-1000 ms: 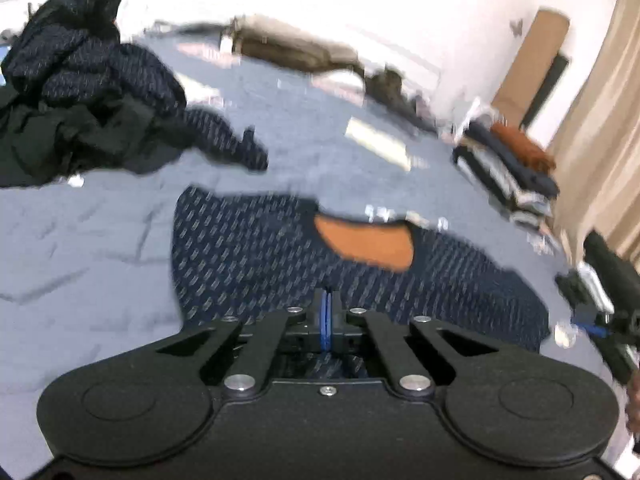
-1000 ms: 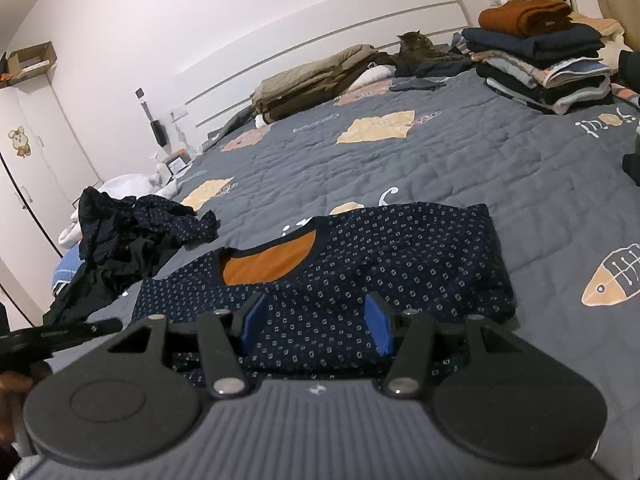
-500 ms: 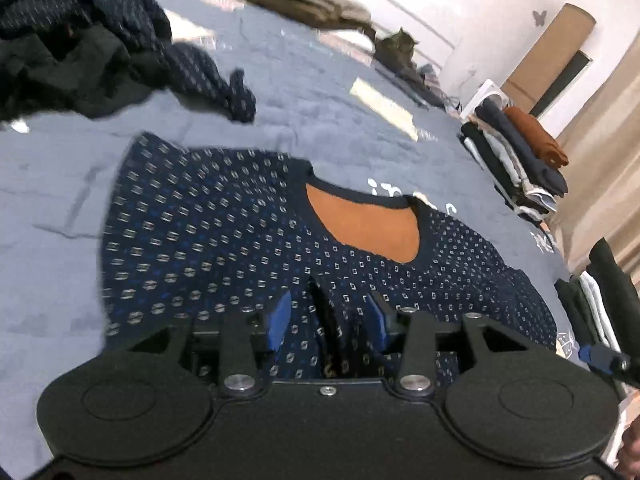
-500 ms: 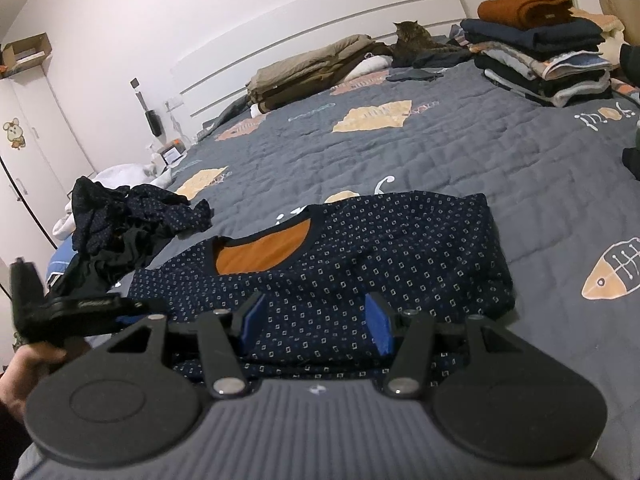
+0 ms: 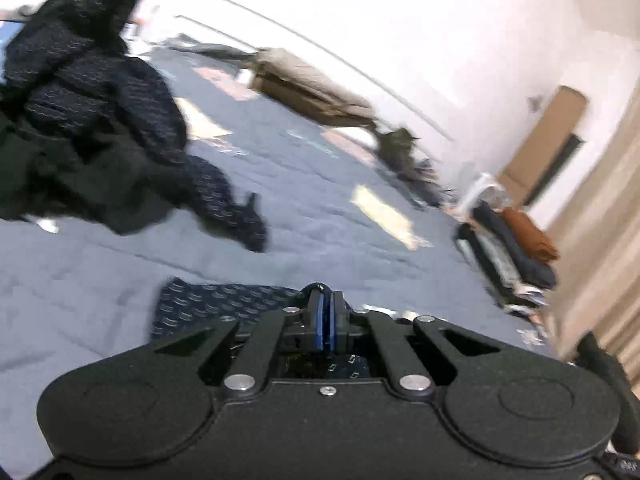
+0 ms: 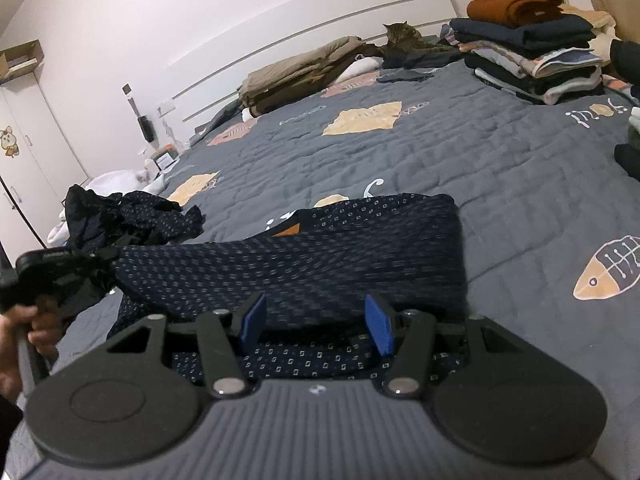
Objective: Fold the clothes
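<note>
Navy diamond-patterned sweater (image 6: 304, 264) with an orange neck lining lies on the grey quilted bed (image 6: 500, 168), its left edge lifted. Left claw (image 5: 325, 316) is pinched tight on that fabric; right claw (image 6: 314, 322) gapes wide, holding nothing, over the near hem.

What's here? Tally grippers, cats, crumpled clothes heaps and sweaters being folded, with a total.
Grippers: 2, the left gripper and the right gripper
cat: 1
crumpled heap: 1
sweater being folded: 1
Total: 5
</note>
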`<state>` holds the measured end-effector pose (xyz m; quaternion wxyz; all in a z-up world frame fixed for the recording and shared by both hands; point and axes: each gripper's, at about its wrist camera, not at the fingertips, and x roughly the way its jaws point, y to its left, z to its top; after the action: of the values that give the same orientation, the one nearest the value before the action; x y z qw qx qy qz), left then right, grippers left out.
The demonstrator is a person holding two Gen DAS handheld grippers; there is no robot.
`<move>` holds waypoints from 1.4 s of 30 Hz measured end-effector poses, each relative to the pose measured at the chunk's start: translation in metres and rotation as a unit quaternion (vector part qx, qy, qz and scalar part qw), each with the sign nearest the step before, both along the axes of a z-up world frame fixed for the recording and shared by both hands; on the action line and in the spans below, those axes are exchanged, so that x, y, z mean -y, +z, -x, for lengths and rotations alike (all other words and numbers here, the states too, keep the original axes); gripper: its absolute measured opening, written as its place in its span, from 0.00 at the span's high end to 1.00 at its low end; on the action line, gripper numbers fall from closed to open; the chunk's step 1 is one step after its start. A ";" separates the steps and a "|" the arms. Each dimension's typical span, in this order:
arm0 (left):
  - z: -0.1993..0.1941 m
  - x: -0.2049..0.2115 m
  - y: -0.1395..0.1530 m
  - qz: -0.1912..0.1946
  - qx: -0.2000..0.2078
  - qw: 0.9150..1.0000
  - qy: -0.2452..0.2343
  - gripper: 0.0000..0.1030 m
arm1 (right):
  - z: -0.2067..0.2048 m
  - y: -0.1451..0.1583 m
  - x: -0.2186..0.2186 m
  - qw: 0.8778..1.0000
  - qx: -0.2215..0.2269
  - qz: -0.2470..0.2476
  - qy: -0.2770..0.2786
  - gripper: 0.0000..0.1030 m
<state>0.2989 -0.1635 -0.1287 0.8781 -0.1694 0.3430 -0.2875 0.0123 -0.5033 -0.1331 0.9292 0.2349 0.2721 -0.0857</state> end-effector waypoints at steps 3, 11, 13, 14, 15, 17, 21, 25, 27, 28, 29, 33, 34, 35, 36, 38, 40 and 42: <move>0.001 0.000 -0.008 -0.066 -0.016 0.998 -0.006 0.93 | -0.002 -0.001 -0.001 1.000 -0.004 0.003 0.004 0.48; 0.052 -0.026 -0.038 -0.006 -0.079 0.996 -0.028 0.56 | -0.004 -0.008 0.002 0.997 -0.032 0.068 0.002 0.48; 0.069 -0.021 -0.039 0.012 -0.084 0.995 -0.045 0.56 | -0.002 -0.013 0.007 0.994 -0.052 0.099 -0.005 0.48; 0.075 -0.014 -0.040 0.015 -0.084 0.995 -0.057 0.56 | 0.000 -0.015 0.011 0.991 -0.061 0.115 -0.009 0.48; 0.080 -0.005 -0.041 0.017 -0.085 0.994 -0.069 0.56 | 0.002 -0.017 0.015 0.989 -0.070 0.129 -0.015 0.48; 0.087 0.016 -0.040 0.015 -0.081 0.992 -0.092 0.53 | 0.005 -0.021 0.023 0.987 -0.080 0.140 -0.026 0.48; 0.103 0.059 -0.041 0.007 -0.069 0.988 -0.135 0.46 | 0.007 -0.026 0.029 0.987 -0.072 0.143 -0.027 0.48; 0.118 0.104 -0.047 -0.005 -0.054 0.984 -0.172 0.46 | 0.000 -0.028 0.023 0.985 -0.071 0.159 -0.008 0.48; 0.129 0.129 -0.049 -0.028 -0.031 0.980 -0.193 0.46 | -0.001 -0.030 0.024 0.984 -0.079 0.158 -0.011 0.48; 0.140 0.147 -0.049 -0.063 0.003 0.976 -0.207 0.47 | 0.000 -0.032 0.026 0.984 -0.084 0.156 -0.014 0.48; 0.149 0.164 -0.049 -0.098 0.038 0.970 -0.220 0.48 | 0.000 -0.034 0.028 0.984 -0.090 0.154 -0.018 0.48; 0.171 0.209 -0.062 -0.160 0.094 0.948 -0.260 0.50 | 0.003 -0.038 0.040 0.985 -0.100 0.133 -0.033 0.48; 0.171 0.217 -0.065 -0.158 0.090 0.947 -0.265 0.50 | 0.005 -0.038 0.042 0.987 -0.097 0.126 -0.034 0.48; 0.170 0.222 -0.068 -0.152 0.084 0.948 -0.266 0.50 | 0.006 -0.038 0.044 0.987 -0.095 0.122 -0.034 0.48; 0.168 0.227 -0.070 -0.146 0.077 0.950 -0.266 0.50 | 0.006 -0.039 0.044 0.988 -0.095 0.120 -0.031 0.48; 0.164 0.237 -0.075 -0.137 0.066 0.953 -0.261 0.52 | 0.005 -0.040 0.045 0.988 -0.099 0.118 -0.024 0.48; 0.163 0.243 -0.077 -0.136 0.072 0.956 -0.250 0.62 | 0.005 -0.042 0.046 0.988 -0.104 0.114 -0.023 0.48; 0.164 0.249 -0.078 -0.129 0.082 0.952 -0.266 0.81 | 0.005 -0.043 0.049 0.988 -0.107 0.110 -0.025 0.48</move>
<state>0.1349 -0.4127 -0.2064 0.8092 0.0670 0.3364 -0.4770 0.0075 -0.5525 -0.1760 0.9124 0.1278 0.3531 -0.1628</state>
